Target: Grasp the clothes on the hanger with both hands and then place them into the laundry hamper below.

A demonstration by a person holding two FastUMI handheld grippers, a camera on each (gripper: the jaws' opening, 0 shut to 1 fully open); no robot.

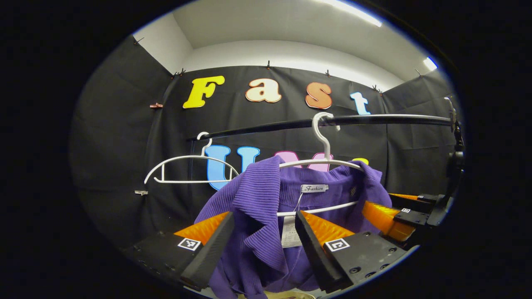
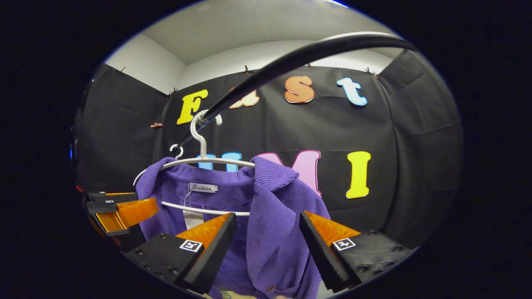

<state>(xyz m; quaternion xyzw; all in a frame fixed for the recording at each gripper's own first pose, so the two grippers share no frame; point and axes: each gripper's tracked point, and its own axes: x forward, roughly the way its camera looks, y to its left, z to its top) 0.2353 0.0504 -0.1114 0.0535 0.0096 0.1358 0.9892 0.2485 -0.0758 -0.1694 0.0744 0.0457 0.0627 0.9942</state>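
A: The purple top point(image 1: 266, 216) hangs on a white hanger point(image 1: 320, 164) hooked over the black rail point(image 1: 374, 120), with its collar and open front facing both grippers. How do you think it handles?

B: Soft and light, I'd judge. It is a ribbed knit, so it should bunch easily between the fingers and not slip much. It droops wherever nothing holds it, so two holds make sense.

A: Where are the grippers?

B: The left gripper point(image 1: 264, 234) is spread open with one front panel and lapel of the top between its fingers, not pinched as far as I can tell. The right gripper point(image 2: 268, 234) is also open, straddling the other front panel.

A: Good places to take hold?

B: Yes, I'd close on those panels just under the collar, one each side, clear of the hanger's lower bar point(image 2: 203, 209) and the paper tag point(image 1: 289, 232). Catching the bar could drag the hanger along.

A: And the hamper?

B: A pale edge shows at the bottom, under the top, but I cannot tell what it is. An empty hanger point(image 1: 187, 168) hangs further along the rail.
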